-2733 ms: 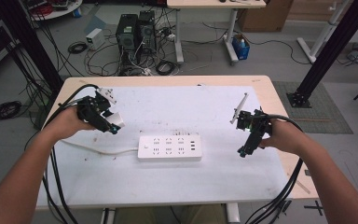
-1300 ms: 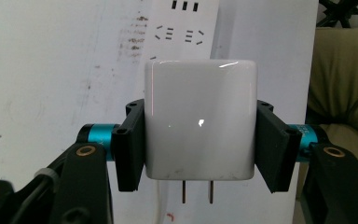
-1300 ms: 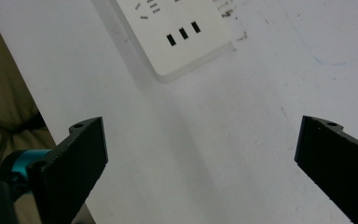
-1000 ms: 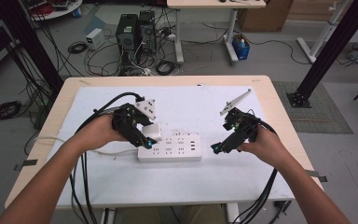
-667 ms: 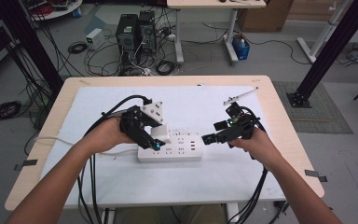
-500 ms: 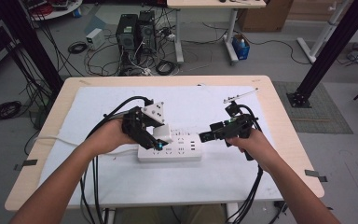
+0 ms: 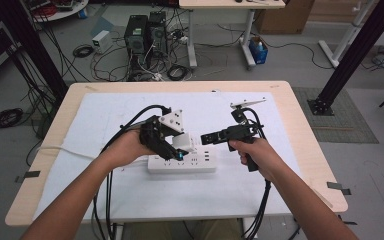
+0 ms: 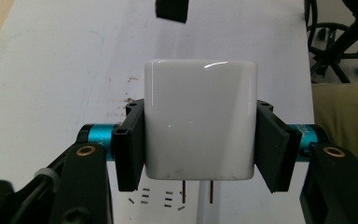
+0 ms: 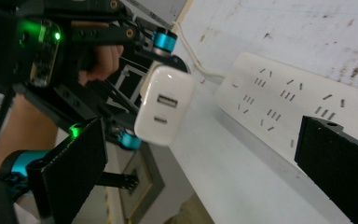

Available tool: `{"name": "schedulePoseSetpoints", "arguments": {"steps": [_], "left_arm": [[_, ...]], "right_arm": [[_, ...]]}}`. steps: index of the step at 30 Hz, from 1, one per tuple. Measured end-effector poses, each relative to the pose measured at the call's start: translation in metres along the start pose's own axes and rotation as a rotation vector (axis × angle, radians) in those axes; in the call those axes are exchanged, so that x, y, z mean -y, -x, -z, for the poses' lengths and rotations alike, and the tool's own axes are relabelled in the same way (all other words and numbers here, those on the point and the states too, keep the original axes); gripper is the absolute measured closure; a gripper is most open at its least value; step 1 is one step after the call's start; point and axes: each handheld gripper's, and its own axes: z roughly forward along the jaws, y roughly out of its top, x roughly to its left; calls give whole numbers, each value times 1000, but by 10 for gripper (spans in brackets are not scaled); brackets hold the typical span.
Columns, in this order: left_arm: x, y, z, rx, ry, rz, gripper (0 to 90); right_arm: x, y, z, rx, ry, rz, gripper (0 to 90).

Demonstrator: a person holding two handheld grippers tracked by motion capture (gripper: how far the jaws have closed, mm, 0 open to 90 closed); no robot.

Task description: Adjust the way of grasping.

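Pinching a charger (image 8: 199, 125), left gripper (image 7: 172, 148) risked bending prongs against the strip (image 7: 182, 163) if tilted; right gripper (image 9: 205, 163) spread.

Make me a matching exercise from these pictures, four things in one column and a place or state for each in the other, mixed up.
Things:
1. charger
2. power strip
3. left tool
4. right tool

Places or states:
A. open, holding nothing
B. lying flat on the white table cover
C. shut on a white block
D. clamped between two black jaws, prongs toward the sockets

Pairs: 1-D, 2-B, 3-C, 4-A
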Motion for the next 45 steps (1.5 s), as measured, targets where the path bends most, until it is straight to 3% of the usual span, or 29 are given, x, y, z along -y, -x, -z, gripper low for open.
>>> {"name": "schedulePoseSetpoints", "arguments": {"steps": [5, 7, 14, 17, 19, 20, 27, 31, 32, 34, 35, 37, 45], "left_arm": [[-6, 0, -8, 3, 3, -6, 426], [-8, -1, -11, 7, 16, -2, 426], [-11, 0, -16, 0, 13, -8, 426], [-11, 0, -16, -6, 13, -11, 426], [-11, 0, -16, -10, 8, -19, 426], [-11, 0, -16, -13, 6, -19, 426], [-13, 2, -19, -32, -1, -37, 425], [-13, 4, -21, -48, -19, -55, 426], [-13, 5, -21, -55, -18, -59, 426], [-13, 5, -21, -64, -18, -63, 426], [-15, 6, -22, -94, -28, -71, 426], [-17, 6, -24, -108, -35, -45, 266], [-9, -1, -13, -119, -50, 30, 229]], "right_arm": [[-5, 1, -13, -23, -15, -54, 20], [-6, 2, -17, -26, -22, -98, 43], [-9, 4, -29, -27, -47, -133, 66], [-9, 3, -32, -33, -50, -153, 163], [-10, 3, -33, -50, -42, -156, 165], [-10, 3, -34, -47, -49, -163, 217], [-9, 4, -35, -42, -48, -149, 405], [-10, 5, -36, -43, -57, -189, 542], [-10, 4, -35, -36, -43, -180, 582], [-9, 4, -35, -36, -38, -194, 608], [-9, 5, -34, -46, -24, -213, 615], [-10, 5, -35, 1, -11, -201, 623], [-10, 13, -22, 78, -4, -157, 623]]}}
